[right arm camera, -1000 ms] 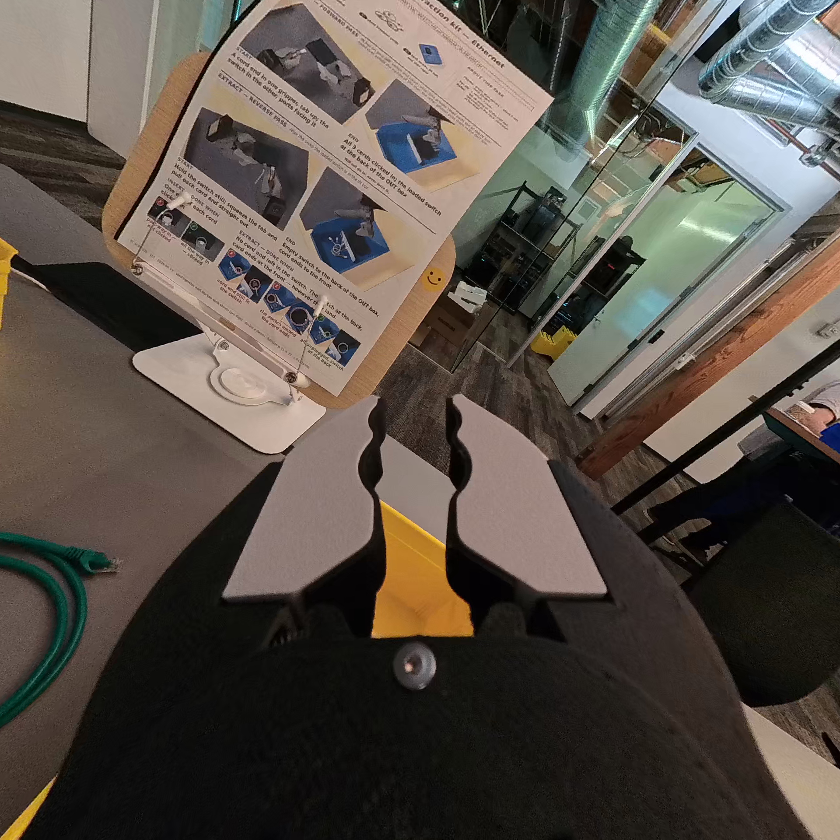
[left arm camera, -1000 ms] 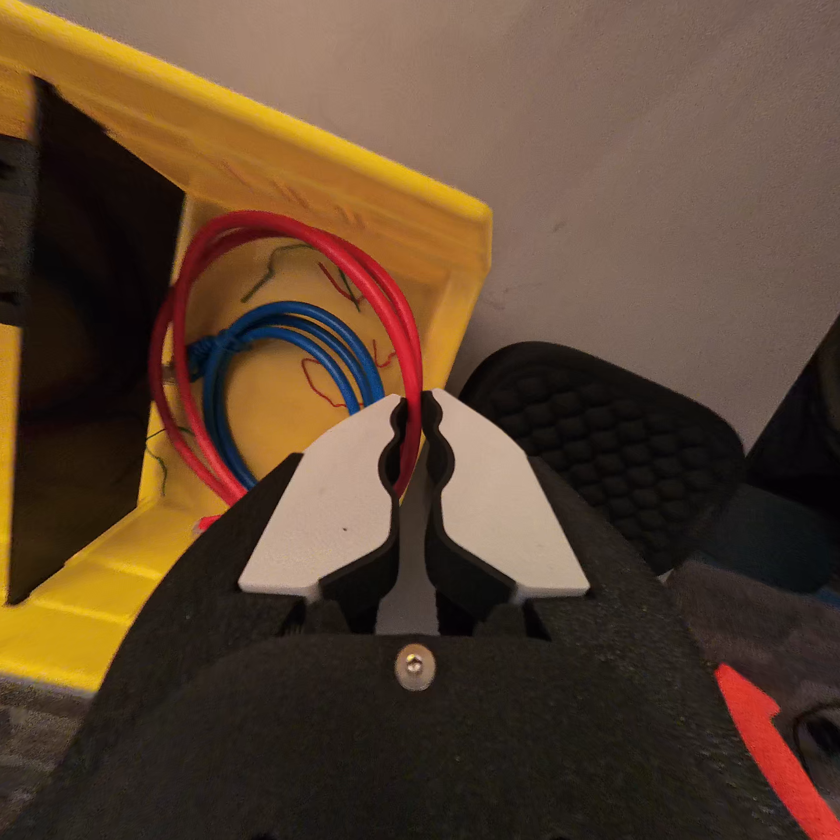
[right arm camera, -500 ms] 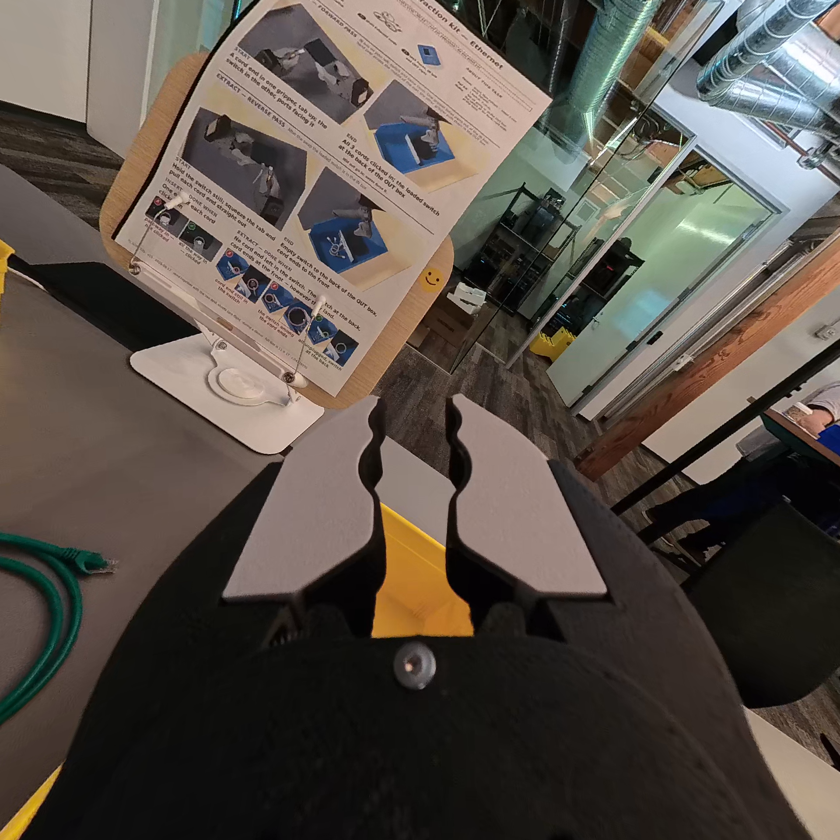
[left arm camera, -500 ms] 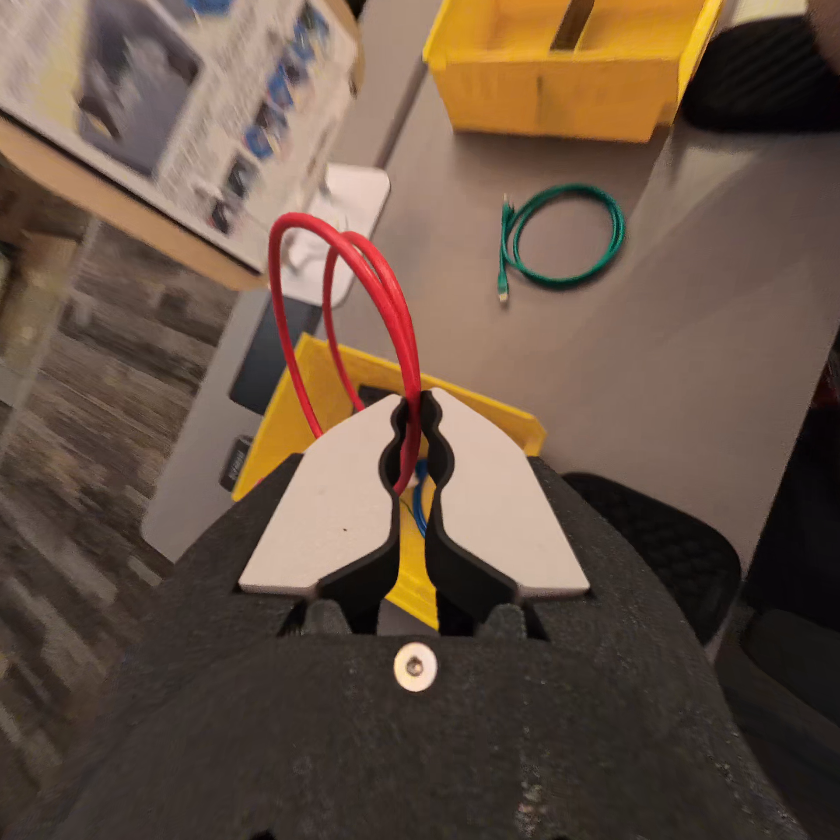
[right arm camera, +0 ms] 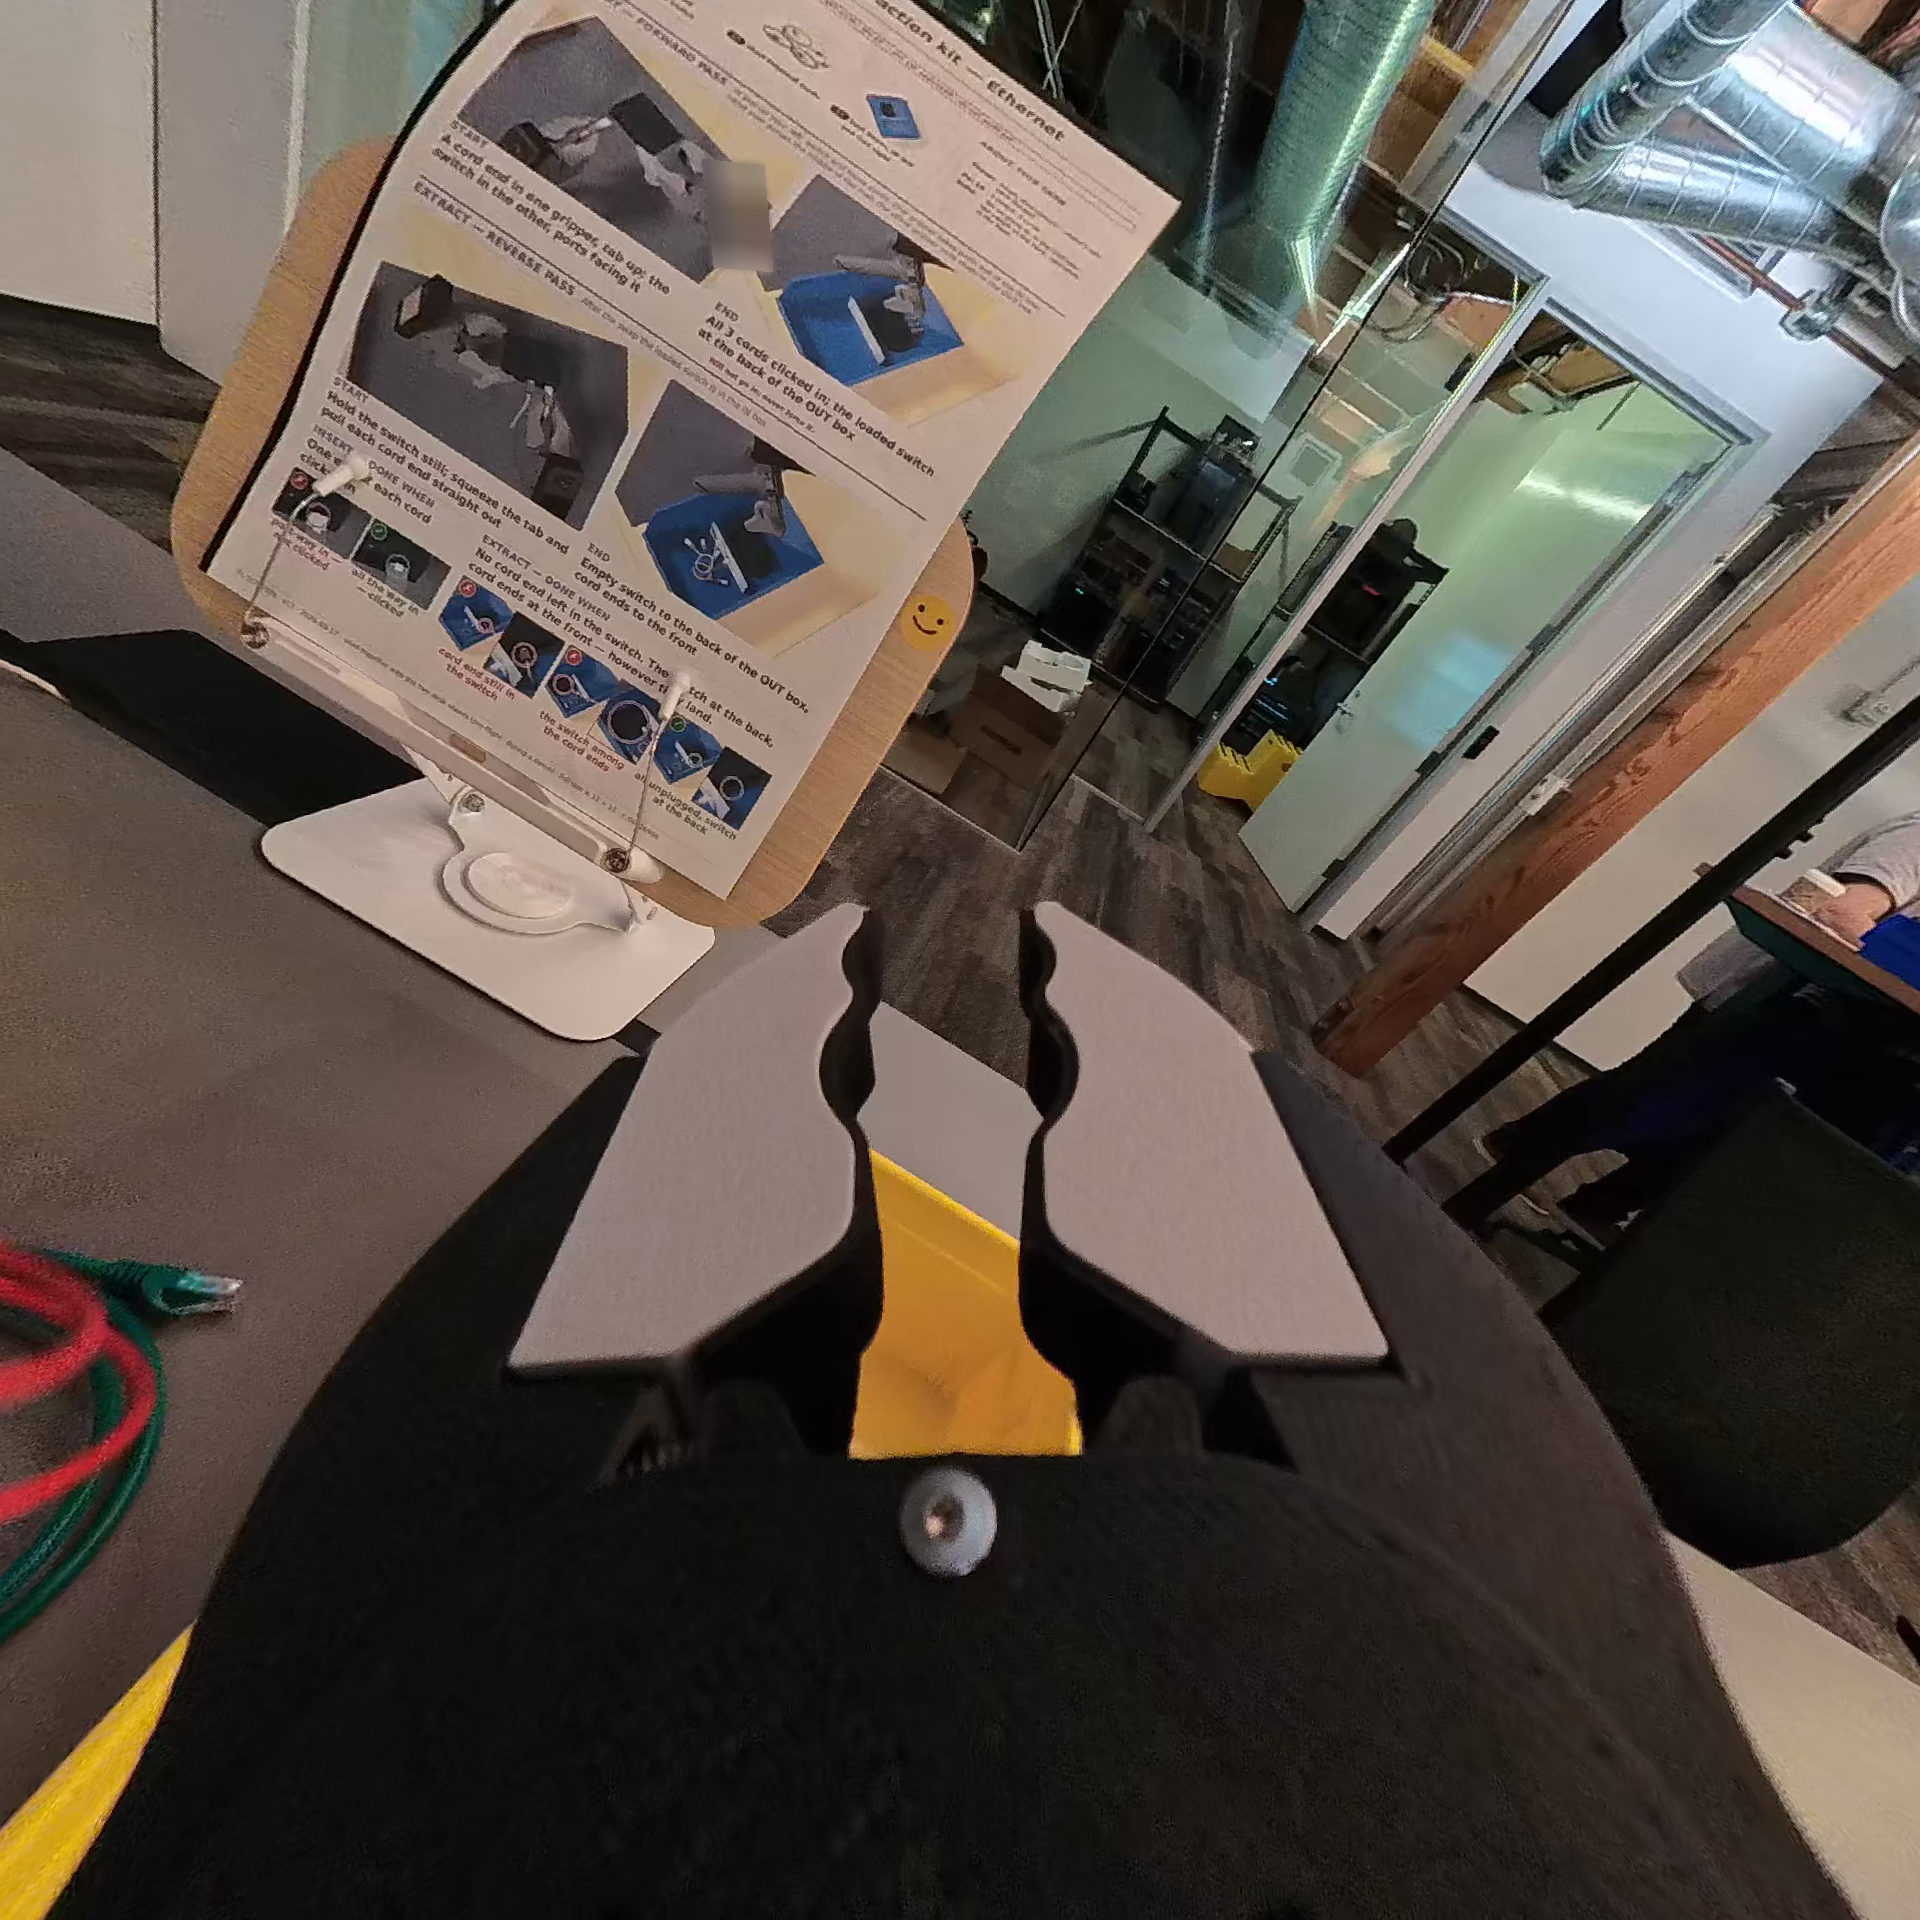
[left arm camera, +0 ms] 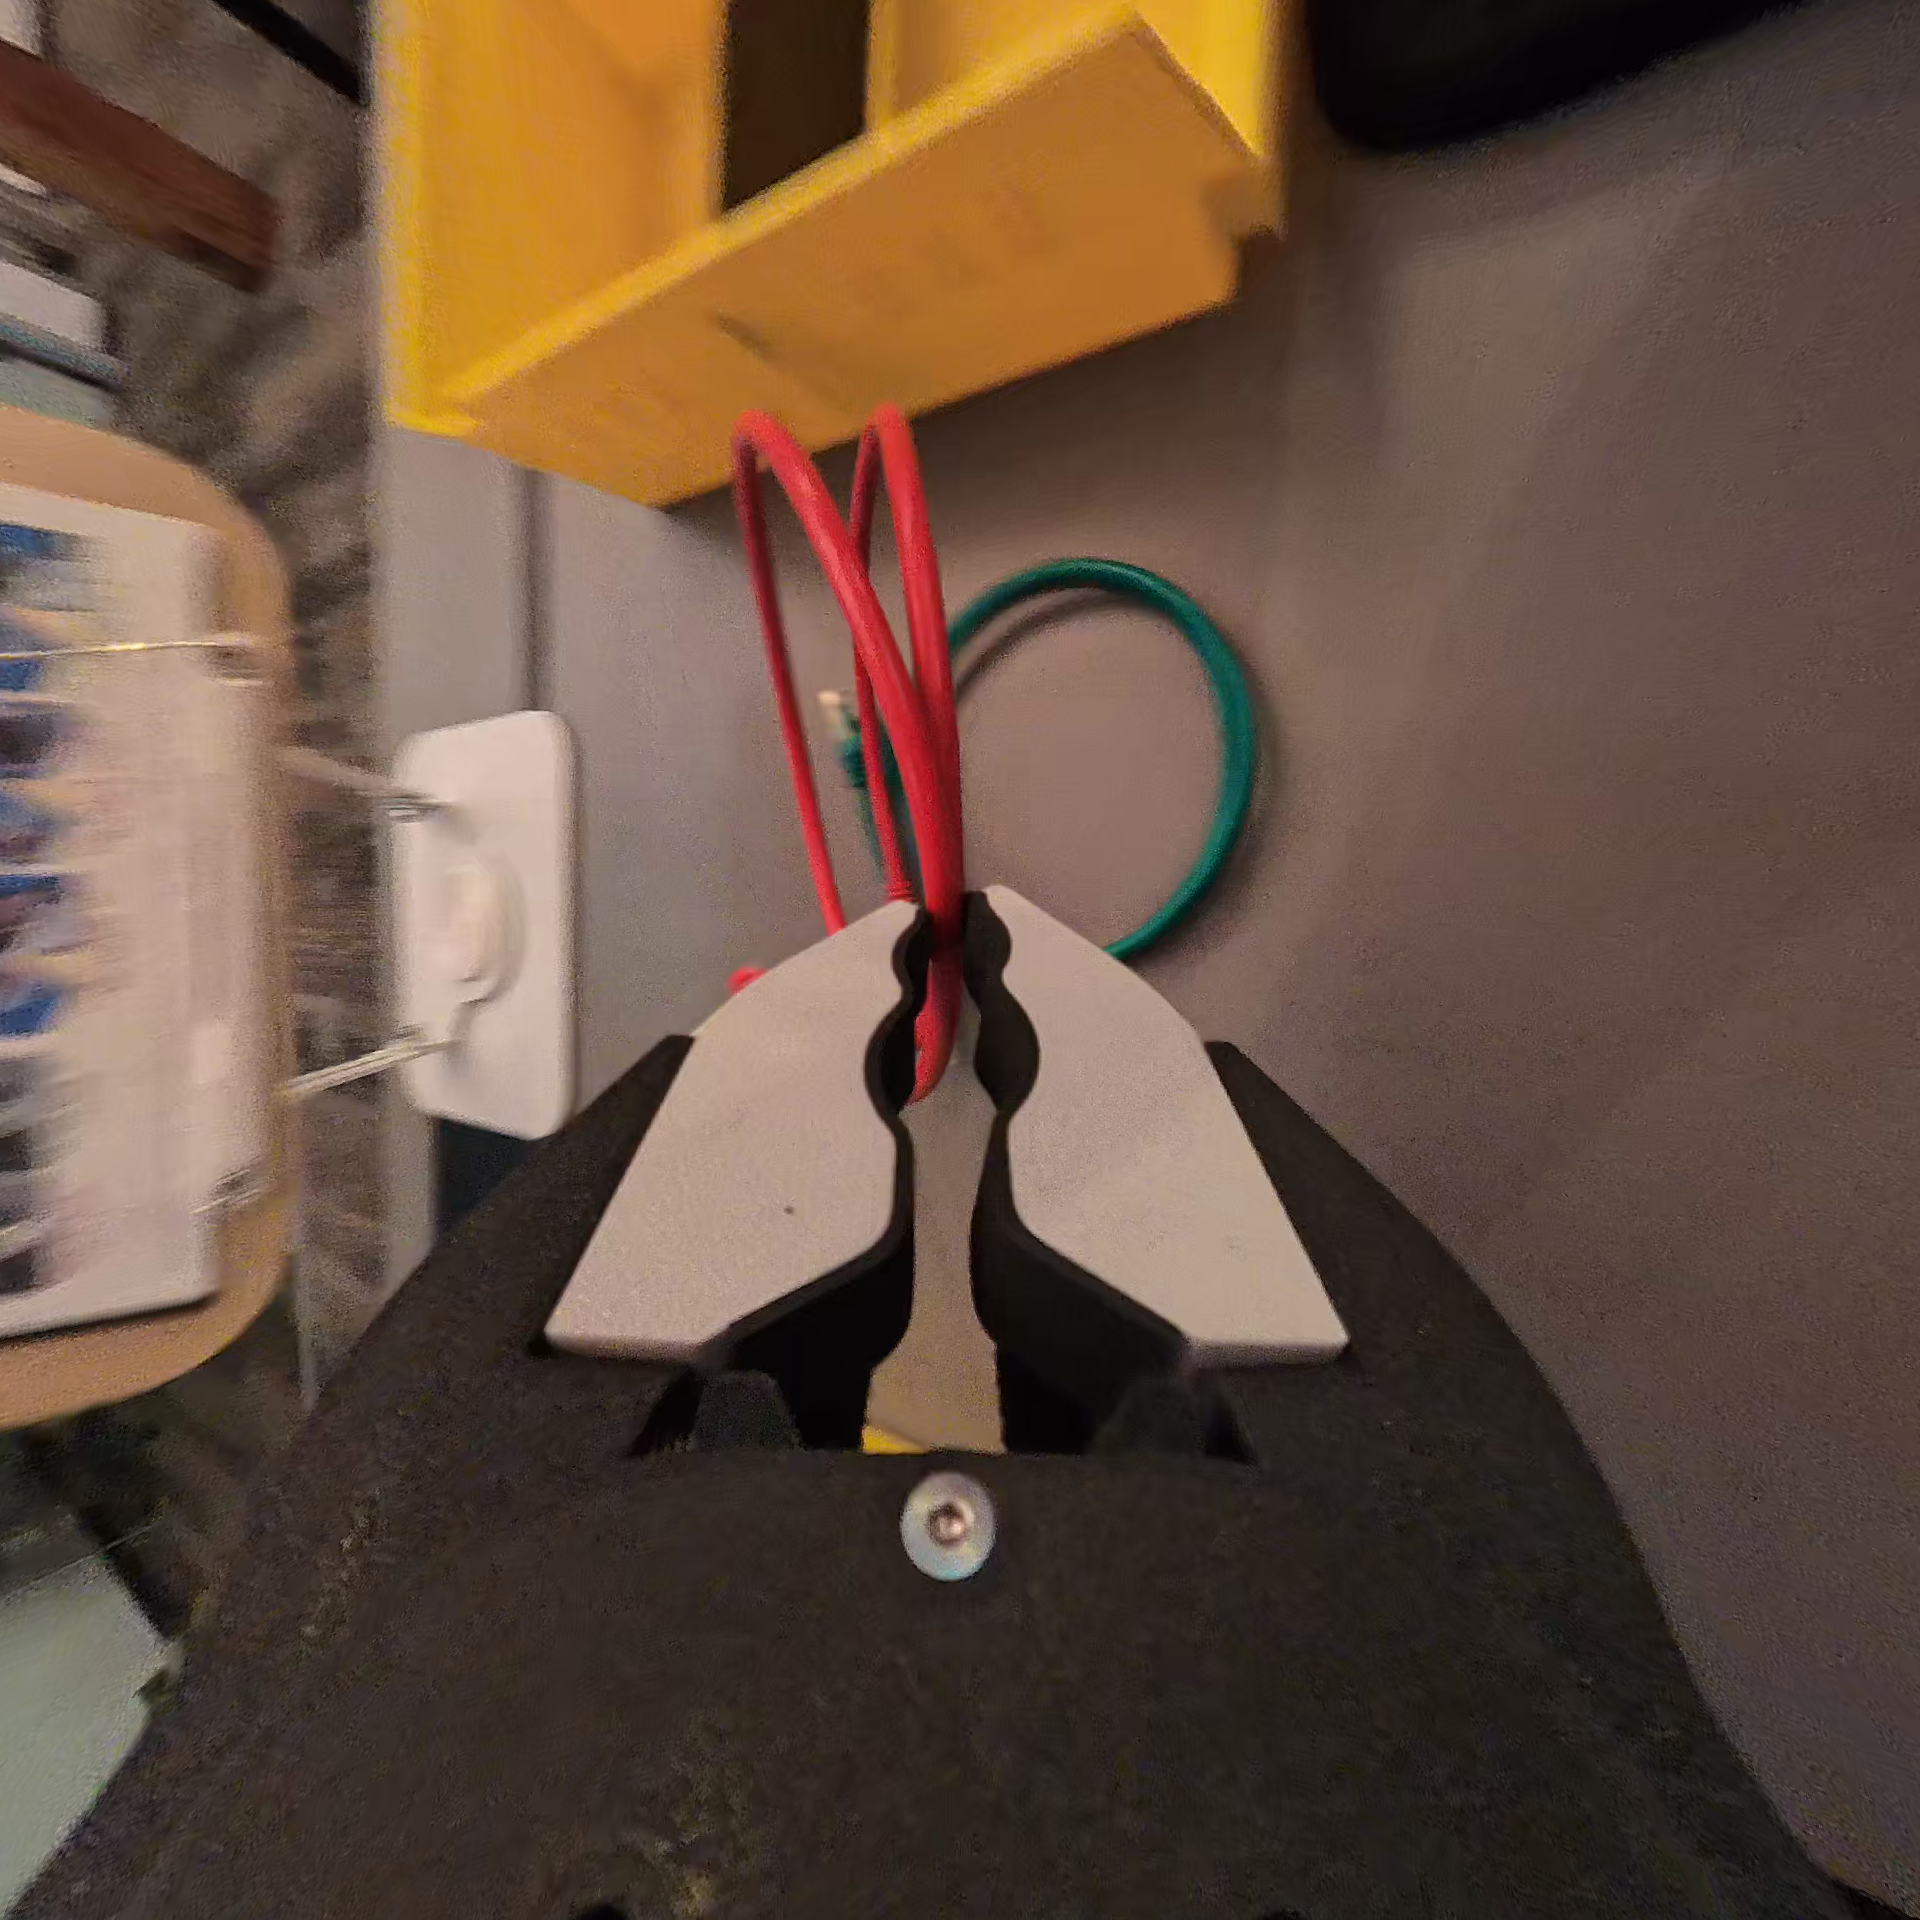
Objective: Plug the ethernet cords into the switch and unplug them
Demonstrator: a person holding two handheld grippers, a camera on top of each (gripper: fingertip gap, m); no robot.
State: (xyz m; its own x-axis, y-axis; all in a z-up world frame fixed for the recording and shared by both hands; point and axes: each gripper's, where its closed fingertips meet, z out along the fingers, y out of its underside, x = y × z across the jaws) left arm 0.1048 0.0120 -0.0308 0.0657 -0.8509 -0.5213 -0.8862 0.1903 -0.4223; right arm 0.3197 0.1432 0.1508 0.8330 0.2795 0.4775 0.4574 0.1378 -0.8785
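Note:
My left gripper point(left arm camera: 943, 909) is shut on a coiled red ethernet cord point(left arm camera: 896, 665) and holds it over the grey table, above a coiled green ethernet cord point(left arm camera: 1226, 748) that lies flat. The red cord's loops stick out past the fingertips. In the right wrist view the red cord point(right arm camera: 62, 1382) shows at the left edge over the green cord point(right arm camera: 135, 1283). My right gripper point(right arm camera: 943, 930) is open and empty, held above a yellow bin point(right arm camera: 956, 1309). No switch is in view.
A second yellow bin point(left arm camera: 831, 239) with a divider stands at the far side of the table. An instruction sheet on a wooden board with a white base point(right arm camera: 488, 904) stands on the table; the base also shows in the left wrist view point(left arm camera: 488, 914). A black chair point(right arm camera: 1766, 1351) is at right. About 30 centimeters separates my left fingertips from my right.
My left gripper has lifted the red cord out of the yellow bin, leaving the blue cord there, and carried it over the table to above the green cord. The right gripper has hardly moved.

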